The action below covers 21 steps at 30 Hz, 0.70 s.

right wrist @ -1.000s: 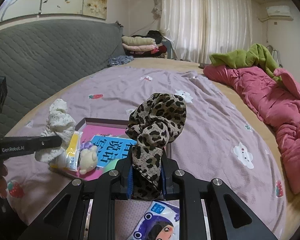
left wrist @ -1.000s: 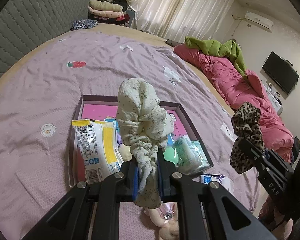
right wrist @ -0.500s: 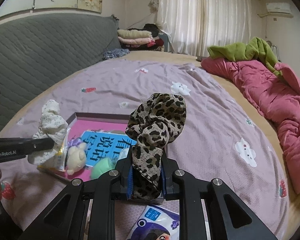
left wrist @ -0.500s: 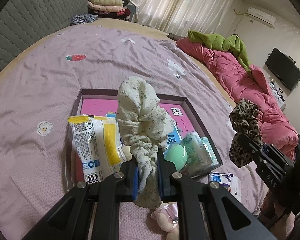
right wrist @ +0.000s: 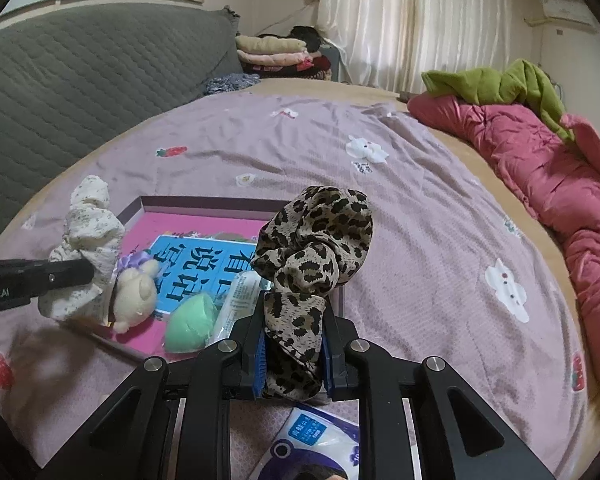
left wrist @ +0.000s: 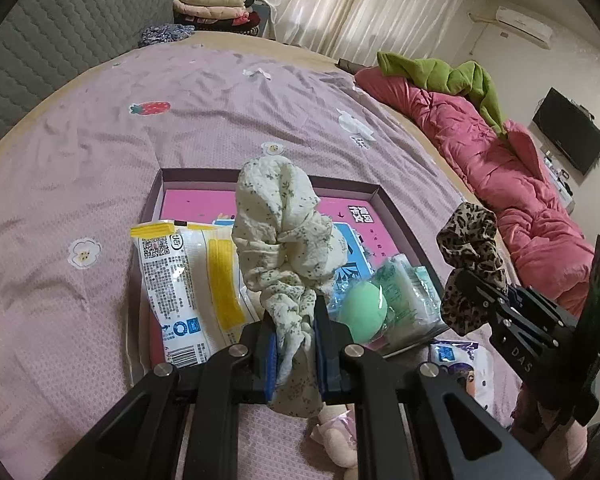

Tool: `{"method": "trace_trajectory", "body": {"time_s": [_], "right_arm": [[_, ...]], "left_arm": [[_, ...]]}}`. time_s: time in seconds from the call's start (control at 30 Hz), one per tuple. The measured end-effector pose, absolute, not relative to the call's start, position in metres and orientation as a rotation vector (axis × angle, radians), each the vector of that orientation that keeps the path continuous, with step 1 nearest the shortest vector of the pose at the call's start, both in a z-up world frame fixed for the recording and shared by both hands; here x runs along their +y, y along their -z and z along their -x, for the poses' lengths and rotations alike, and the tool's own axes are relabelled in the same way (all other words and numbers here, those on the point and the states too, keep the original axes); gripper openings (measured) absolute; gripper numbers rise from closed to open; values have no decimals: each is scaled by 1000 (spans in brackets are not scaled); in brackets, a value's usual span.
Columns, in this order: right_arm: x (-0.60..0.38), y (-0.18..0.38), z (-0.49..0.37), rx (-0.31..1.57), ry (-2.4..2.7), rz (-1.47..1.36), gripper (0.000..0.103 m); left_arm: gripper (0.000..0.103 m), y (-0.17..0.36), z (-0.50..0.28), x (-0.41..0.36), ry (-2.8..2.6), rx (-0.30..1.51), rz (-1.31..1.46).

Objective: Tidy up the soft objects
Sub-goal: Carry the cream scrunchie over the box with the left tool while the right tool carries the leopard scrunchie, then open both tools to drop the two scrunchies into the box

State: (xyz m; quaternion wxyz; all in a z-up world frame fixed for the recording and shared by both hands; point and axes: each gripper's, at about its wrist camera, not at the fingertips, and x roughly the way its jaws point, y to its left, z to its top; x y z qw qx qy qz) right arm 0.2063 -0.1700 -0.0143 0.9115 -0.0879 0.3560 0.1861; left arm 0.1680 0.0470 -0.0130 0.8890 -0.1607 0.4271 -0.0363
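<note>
Left gripper [left wrist: 294,344]: fingers clamped on the floral scrunchie [left wrist: 284,240], held upright directly above the tray [left wrist: 396,216] on the bed [left wrist: 100,160]. Right gripper [right wrist: 294,360]: fingers clamped on the leopard scrunchie [right wrist: 312,248], just short of the tray's near edge. Left hand is nearer; release lies straight down.

Lilac bedsheet [right wrist: 420,240] with strawberry and cloud prints covers the bed; grey quilted headboard [right wrist: 80,80] runs along its far left edge. Crumpled pink quilt [right wrist: 540,168] lies along the right edge, a green garment [right wrist: 492,80] draped over its far end. Folded clothes stack [right wrist: 276,54] sits past the far corner, white curtains [right wrist: 420,20] behind it; a wall air conditioner [left wrist: 524,26] hangs high at right and a dark screen [left wrist: 568,136] is mounted below it.
</note>
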Motion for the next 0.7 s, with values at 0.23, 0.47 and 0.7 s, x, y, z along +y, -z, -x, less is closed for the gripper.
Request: {"method": "trace_trajectory", "body": {"time_s": [0.23, 0.47, 0.7], "right_arm": [[-167, 23, -215, 754, -389, 187, 22], [-159, 31, -221, 774, -415, 201, 22], [-158, 36, -224, 783, -418, 195, 33]], "left_arm": [[15, 17, -171, 48, 67, 896, 337], [15, 19, -172, 50, 66, 903, 341], [15, 24, -176, 53, 57, 919, 353]]}}
